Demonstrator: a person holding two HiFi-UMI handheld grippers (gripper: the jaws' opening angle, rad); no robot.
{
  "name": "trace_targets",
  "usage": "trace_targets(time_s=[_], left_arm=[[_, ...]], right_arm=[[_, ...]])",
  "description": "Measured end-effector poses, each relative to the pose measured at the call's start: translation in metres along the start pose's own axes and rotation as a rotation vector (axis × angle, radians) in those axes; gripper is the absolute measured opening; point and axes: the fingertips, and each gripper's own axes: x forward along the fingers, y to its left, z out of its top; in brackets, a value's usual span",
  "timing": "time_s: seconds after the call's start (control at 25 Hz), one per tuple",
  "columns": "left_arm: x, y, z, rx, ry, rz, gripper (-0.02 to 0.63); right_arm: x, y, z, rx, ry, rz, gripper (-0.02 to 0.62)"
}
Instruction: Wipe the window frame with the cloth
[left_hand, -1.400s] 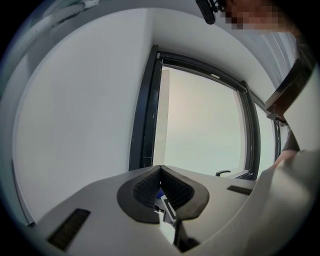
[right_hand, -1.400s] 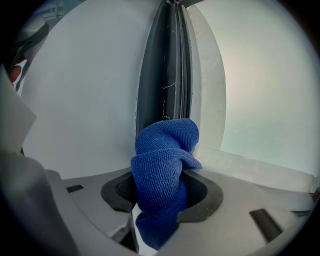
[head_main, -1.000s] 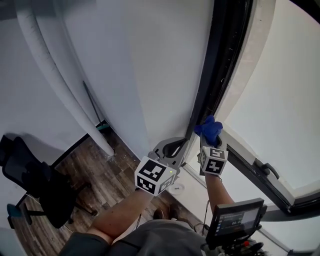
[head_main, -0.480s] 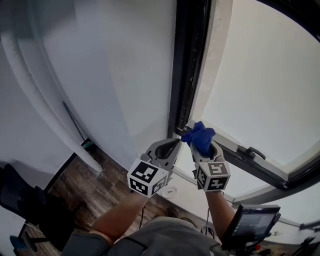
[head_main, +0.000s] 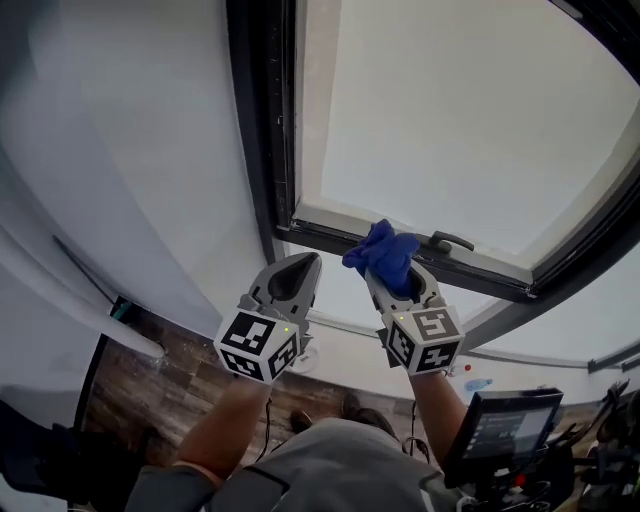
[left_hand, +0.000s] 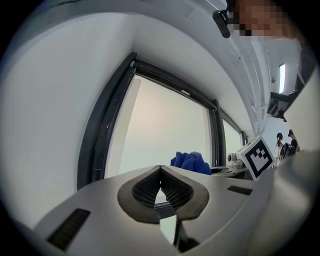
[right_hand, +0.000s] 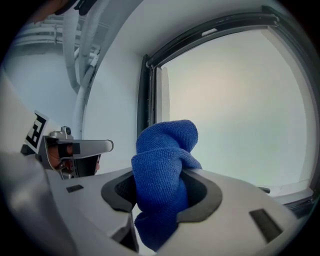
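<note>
My right gripper (head_main: 398, 278) is shut on a bunched blue cloth (head_main: 383, 254), whose top sticks out above the jaws. The cloth sits at the black window frame's (head_main: 262, 120) bottom rail, just right of the lower left corner; whether it touches the rail I cannot tell. In the right gripper view the cloth (right_hand: 165, 167) fills the gap of my right gripper (right_hand: 162, 192), with the frame (right_hand: 146, 97) behind. My left gripper (head_main: 303, 265) hovers just left of it, shut and holding nothing. In the left gripper view my left gripper (left_hand: 160, 174) has its jaws meeting, and the cloth (left_hand: 190, 162) shows beyond them.
A black window handle (head_main: 450, 240) sits on the bottom rail right of the cloth. A white wall (head_main: 120, 140) and a white pipe (head_main: 90, 310) lie to the left. Far below are a wood floor (head_main: 130, 400) and a small monitor (head_main: 505, 430).
The cloth in my right gripper has gone from the frame's upright post down and right to the bottom rail. The left gripper stayed close beside it, and the head view swung to face the pane.
</note>
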Motion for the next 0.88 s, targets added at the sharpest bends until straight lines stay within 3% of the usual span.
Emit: trace_targets(time_s=[0.16,0.44,0.88], left_arm=[[0.014,-0.024,0.001,0.025,0.011,-0.040,0.006],[0.036,-0.057,0.008,0.045,0.008,-0.016,0.006],[0.061,-0.113,0.011,0.067,0.019,-0.002,0.006]], right_arm=[[-0.025,-0.024,0.007,0.018,-0.034,-0.032,0.202],[-0.068,-0.067,0.014,0.023,-0.057,-0.044,0.202],[-0.111,-0.108,0.013,0.060,-0.084,0.004,0.202]])
